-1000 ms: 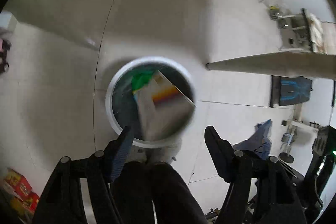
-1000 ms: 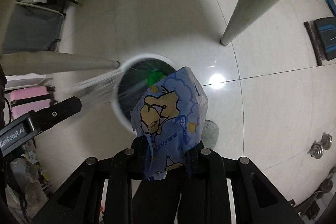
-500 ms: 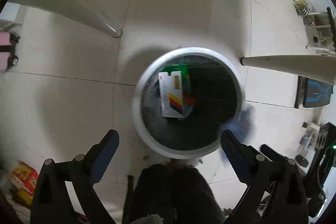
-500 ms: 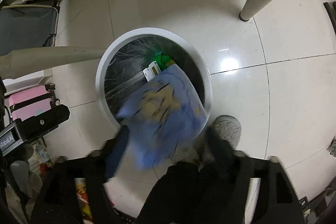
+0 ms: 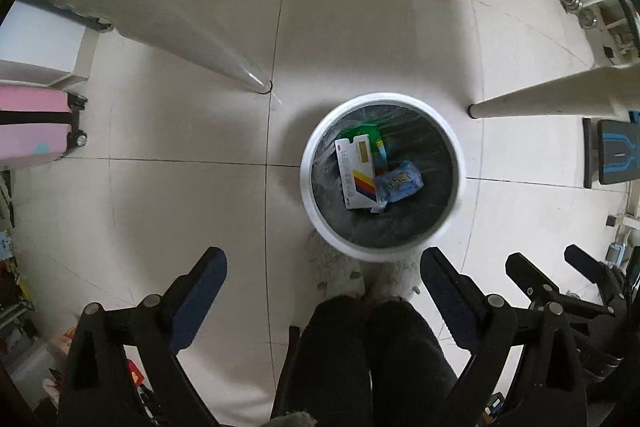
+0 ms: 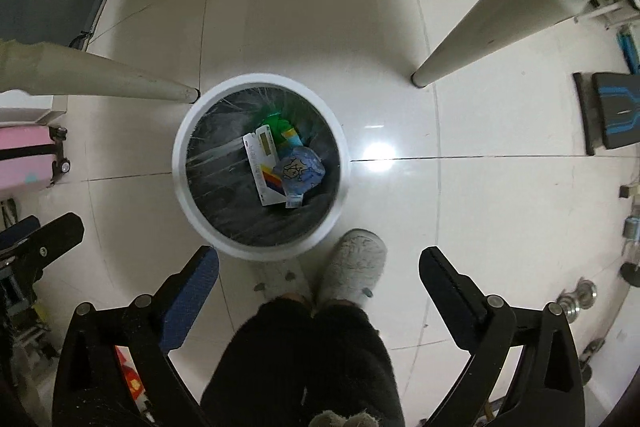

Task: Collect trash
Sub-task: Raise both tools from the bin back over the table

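Left wrist view: left gripper points straight down at the tiled floor, fingers wide apart, nothing between them. White round trash bin with a dark liner sits ahead, just right of centre, between two pale table legs. Inside lie a white box with rainbow stripes, a blue snack packet touching its right edge, and something green under the box (can't tell what). Person's dark trouser legs and pale slippers stand just beside the bin's near rim. Pink suitcase at far left.

Right wrist view: right gripper also points down, jaws opening, already wide, nothing between them. Same bin ahead, left of centre; box and blue packet lie together on the liner. One slipper near the bin rim. Part of the other gripper's black frame (left edge).
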Tool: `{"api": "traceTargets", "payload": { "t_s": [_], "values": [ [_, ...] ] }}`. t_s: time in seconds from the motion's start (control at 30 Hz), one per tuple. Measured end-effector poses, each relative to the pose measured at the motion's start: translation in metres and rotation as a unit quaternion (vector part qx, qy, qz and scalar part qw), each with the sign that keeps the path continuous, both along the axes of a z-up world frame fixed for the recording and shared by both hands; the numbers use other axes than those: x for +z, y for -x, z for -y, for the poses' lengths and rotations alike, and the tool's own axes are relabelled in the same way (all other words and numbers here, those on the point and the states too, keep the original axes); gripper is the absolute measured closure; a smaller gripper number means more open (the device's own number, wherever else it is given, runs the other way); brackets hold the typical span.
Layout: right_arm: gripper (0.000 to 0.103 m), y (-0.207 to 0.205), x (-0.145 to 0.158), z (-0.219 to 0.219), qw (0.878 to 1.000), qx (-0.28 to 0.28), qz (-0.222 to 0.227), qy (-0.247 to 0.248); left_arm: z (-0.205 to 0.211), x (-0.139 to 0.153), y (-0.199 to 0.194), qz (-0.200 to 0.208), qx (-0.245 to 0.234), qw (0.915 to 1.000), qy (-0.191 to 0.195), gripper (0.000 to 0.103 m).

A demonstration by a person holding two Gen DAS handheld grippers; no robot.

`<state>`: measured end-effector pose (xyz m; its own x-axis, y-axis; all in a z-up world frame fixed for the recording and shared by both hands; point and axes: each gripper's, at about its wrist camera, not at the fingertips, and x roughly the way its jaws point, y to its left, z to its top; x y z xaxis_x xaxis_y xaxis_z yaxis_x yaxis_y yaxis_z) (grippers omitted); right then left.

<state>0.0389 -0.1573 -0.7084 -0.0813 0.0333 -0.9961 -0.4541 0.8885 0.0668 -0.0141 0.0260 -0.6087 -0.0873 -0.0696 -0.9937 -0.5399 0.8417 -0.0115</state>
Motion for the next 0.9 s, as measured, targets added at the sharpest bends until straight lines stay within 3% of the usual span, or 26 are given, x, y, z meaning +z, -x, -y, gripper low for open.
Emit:
{"api": "traceTargets", "payload": {
  "t_s": [0.17,0.57,0.77,0.9],
  "values": [
    [0.002,0.009,0.066,0.009,1.0,0.0,0.012,0.005,0.009,0.059,0.005,0.011,-0.003,0.9999,0.001,0.004],
    [0.002,0.029,0.264,0.019,0.998,-0.016,0.048,-0.024,0.006,0.213,0.018,0.063,-0.016,0.9978,-0.009,0.004],
    [0.002,0.028,0.347,0.012,0.996,-0.024,0.055,-0.07,-0.009,0.274,0.009,0.102,0.0,0.9942,-0.033,0.004],
    [0.002,0.005,0.391,-0.006,0.992,-0.033,0.066,-0.106,-0.025,0.31,-0.016,0.136,0.023,0.9888,-0.057,0.004]
  ]
}}
